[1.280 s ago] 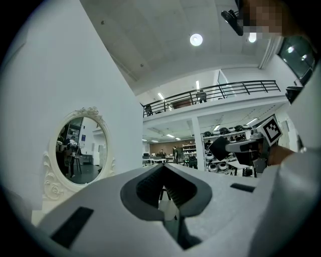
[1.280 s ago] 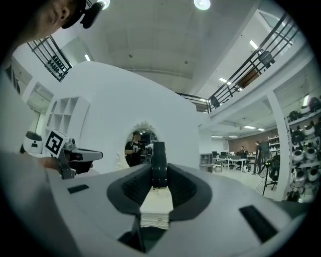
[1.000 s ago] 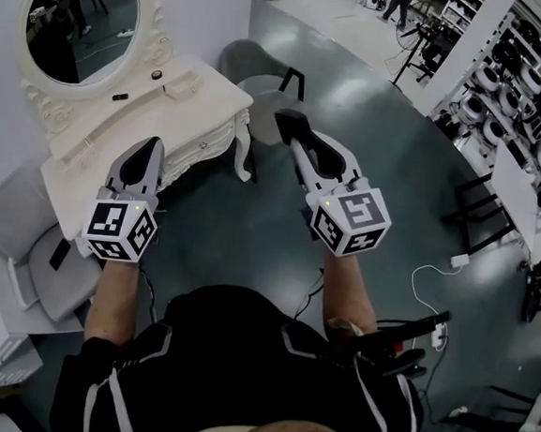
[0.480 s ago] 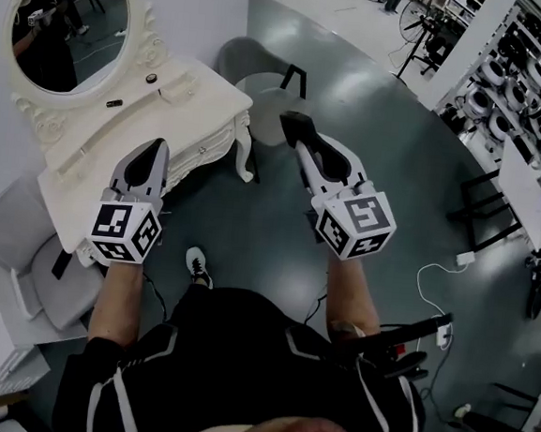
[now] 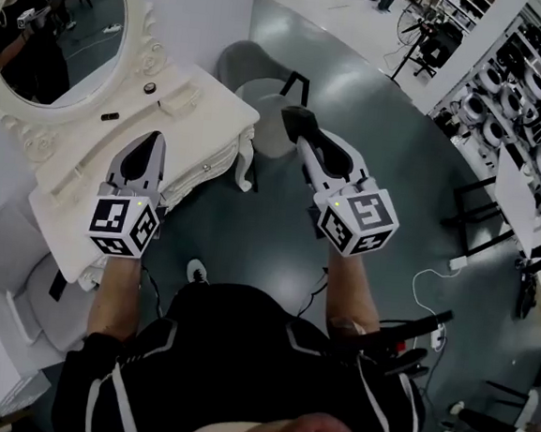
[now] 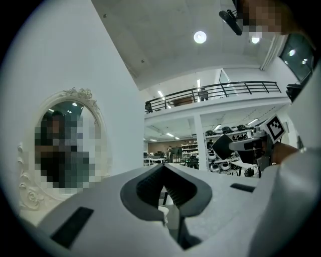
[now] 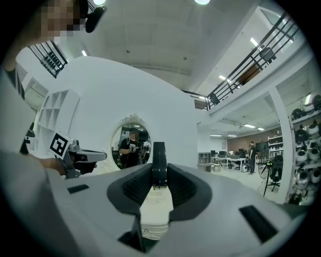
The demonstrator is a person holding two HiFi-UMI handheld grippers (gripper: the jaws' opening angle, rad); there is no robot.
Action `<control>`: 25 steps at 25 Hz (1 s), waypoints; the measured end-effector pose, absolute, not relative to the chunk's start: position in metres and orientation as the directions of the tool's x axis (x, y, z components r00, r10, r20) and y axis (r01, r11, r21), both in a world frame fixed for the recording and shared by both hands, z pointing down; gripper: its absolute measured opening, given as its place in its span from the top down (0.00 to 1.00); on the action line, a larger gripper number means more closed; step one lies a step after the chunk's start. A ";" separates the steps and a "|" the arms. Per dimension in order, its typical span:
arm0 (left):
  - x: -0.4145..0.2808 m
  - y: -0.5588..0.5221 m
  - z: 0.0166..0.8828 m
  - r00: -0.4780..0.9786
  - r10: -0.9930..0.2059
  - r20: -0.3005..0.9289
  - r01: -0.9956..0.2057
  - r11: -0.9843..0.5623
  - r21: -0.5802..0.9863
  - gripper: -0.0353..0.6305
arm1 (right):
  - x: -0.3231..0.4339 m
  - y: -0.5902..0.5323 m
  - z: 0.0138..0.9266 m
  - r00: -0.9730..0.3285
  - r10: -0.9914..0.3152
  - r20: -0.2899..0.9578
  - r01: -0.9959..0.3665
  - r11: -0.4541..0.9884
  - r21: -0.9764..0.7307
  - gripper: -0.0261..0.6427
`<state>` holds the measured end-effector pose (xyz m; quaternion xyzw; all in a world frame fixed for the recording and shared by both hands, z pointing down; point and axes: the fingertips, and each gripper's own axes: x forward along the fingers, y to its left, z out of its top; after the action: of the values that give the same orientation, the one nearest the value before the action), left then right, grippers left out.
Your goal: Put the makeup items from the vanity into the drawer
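The white vanity [image 5: 199, 119] with an oval mirror [image 5: 56, 32] stands at the upper left of the head view. On its top lie a small round dark item [image 5: 149, 87], a small flat dark item [image 5: 110, 116] and a white item [image 5: 174, 101]. The drawer fronts [image 5: 209, 165] look closed. My left gripper [image 5: 151, 140] hangs over the vanity's front part, jaws together and empty [image 6: 163, 166]. My right gripper [image 5: 295, 118] is over the floor right of the vanity, shut on a slim dark makeup item [image 7: 159, 165] that stands upright between the pads.
A grey round-backed chair [image 5: 255, 73] stands just beyond the vanity's right end. A grey padded seat [image 5: 21, 269] is at the lower left. Shelves of round parts [image 5: 526, 92] line the right side. A cable and power strip [image 5: 440, 268] lie on the floor.
The view has shifted toward the vanity, which now sits closer under the left gripper. Both grippers keep their pose, and the right one still holds the dark item.
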<state>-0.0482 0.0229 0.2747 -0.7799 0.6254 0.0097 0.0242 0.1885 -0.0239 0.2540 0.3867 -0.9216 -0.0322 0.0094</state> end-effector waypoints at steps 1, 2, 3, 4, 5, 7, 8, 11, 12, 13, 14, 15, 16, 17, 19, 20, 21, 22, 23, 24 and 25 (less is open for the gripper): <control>-0.057 0.016 0.273 0.216 -0.975 -0.048 -0.976 -0.215 -0.026 0.94 | 0.181 -0.031 0.253 -0.701 -0.713 -0.006 -0.712 0.699 0.068 0.82; -0.066 0.008 0.271 0.214 -0.976 -0.050 -0.977 -0.213 -0.025 0.94 | 0.173 -0.038 0.252 -0.701 -0.713 -0.005 -0.712 0.699 0.067 0.82; -0.074 0.001 0.270 0.213 -0.976 -0.051 -0.977 -0.212 -0.024 0.94 | 0.165 -0.046 0.251 -0.702 -0.713 -0.004 -0.711 0.700 0.065 0.82; -0.083 -0.006 0.270 0.213 -0.976 -0.051 -0.977 -0.212 -0.023 0.94 | 0.156 -0.053 0.251 -0.702 -0.713 -0.002 -0.711 0.700 0.063 0.82; -0.091 -0.014 0.271 0.215 -0.975 -0.051 -0.977 -0.214 -0.022 0.94 | 0.147 -0.060 0.252 -0.701 -0.713 0.002 -0.711 0.700 0.063 0.82; -0.105 -0.028 0.273 0.221 -0.974 -0.048 -0.975 -0.220 -0.022 0.94 | 0.130 -0.075 0.253 -0.700 -0.714 0.009 -0.712 0.699 0.066 0.82; -0.113 -0.035 0.274 0.222 -0.974 -0.047 -0.975 -0.221 -0.022 0.94 | 0.121 -0.082 0.252 -0.699 -0.715 0.011 -0.713 0.698 0.066 0.82; -0.137 -0.053 0.272 0.227 -0.973 -0.046 -0.974 -0.226 -0.020 0.94 | 0.094 -0.101 0.250 -0.699 -0.715 0.014 -0.713 0.698 0.067 0.82; -0.144 -0.058 0.272 0.229 -0.972 -0.048 -0.973 -0.228 -0.022 0.94 | 0.086 -0.107 0.249 -0.699 -0.715 0.014 -0.713 0.698 0.069 0.82; -0.150 -0.063 0.272 0.232 -0.971 -0.049 -0.973 -0.231 -0.025 0.94 | 0.079 -0.113 0.249 -0.699 -0.715 0.013 -0.713 0.698 0.072 0.82; -0.155 -0.068 0.273 0.235 -0.971 -0.050 -0.972 -0.234 -0.027 0.94 | 0.071 -0.119 0.250 -0.699 -0.715 0.013 -0.712 0.698 0.074 0.82; -0.161 -0.073 0.276 0.238 -0.970 -0.048 -0.971 -0.237 -0.027 0.94 | 0.063 -0.125 0.251 -0.700 -0.714 0.013 -0.711 0.699 0.076 0.82; -0.167 -0.077 0.279 0.239 -0.970 -0.045 -0.971 -0.238 -0.026 0.94 | 0.055 -0.130 0.253 -0.702 -0.712 0.015 -0.710 0.701 0.076 0.82; -0.174 -0.081 0.282 0.240 -0.970 -0.042 -0.971 -0.239 -0.024 0.94 | 0.048 -0.136 0.255 -0.703 -0.711 0.017 -0.708 0.702 0.075 0.82; -0.187 -0.089 0.286 0.239 -0.970 -0.036 -0.971 -0.238 -0.022 0.94 | 0.034 -0.145 0.258 -0.706 -0.708 0.022 -0.705 0.706 0.071 0.82; -0.194 -0.092 0.287 0.236 -0.971 -0.034 -0.972 -0.235 -0.021 0.94 | 0.027 -0.150 0.260 -0.708 -0.706 0.026 -0.703 0.708 0.070 0.82; -0.200 -0.095 0.288 0.231 -0.972 -0.031 -0.973 -0.230 -0.018 0.94 | 0.021 -0.155 0.261 -0.711 -0.702 0.032 -0.699 0.711 0.069 0.82; -0.205 -0.099 0.289 0.225 -0.974 -0.028 -0.974 -0.224 -0.014 0.94 | 0.015 -0.160 0.262 -0.715 -0.698 0.039 -0.695 0.716 0.069 0.82; -0.209 -0.102 0.291 0.218 -0.976 -0.024 -0.976 -0.218 -0.010 0.94 | 0.010 -0.166 0.264 -0.720 -0.692 0.046 -0.689 0.721 0.070 0.82; -0.212 -0.106 0.293 0.212 -0.977 -0.017 -0.977 -0.212 -0.006 0.94 | 0.006 -0.171 0.265 -0.726 -0.686 0.051 -0.683 0.727 0.070 0.82; -0.214 -0.109 0.296 0.205 -0.979 -0.010 -0.979 -0.205 -0.003 0.94 | 0.003 -0.177 0.266 -0.732 -0.679 0.053 -0.675 0.734 0.070 0.82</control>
<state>-0.2140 -0.1093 0.2961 -0.7763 0.6303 0.0031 0.0044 0.0029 -0.1766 0.2665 0.3638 -0.9304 -0.0231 0.0377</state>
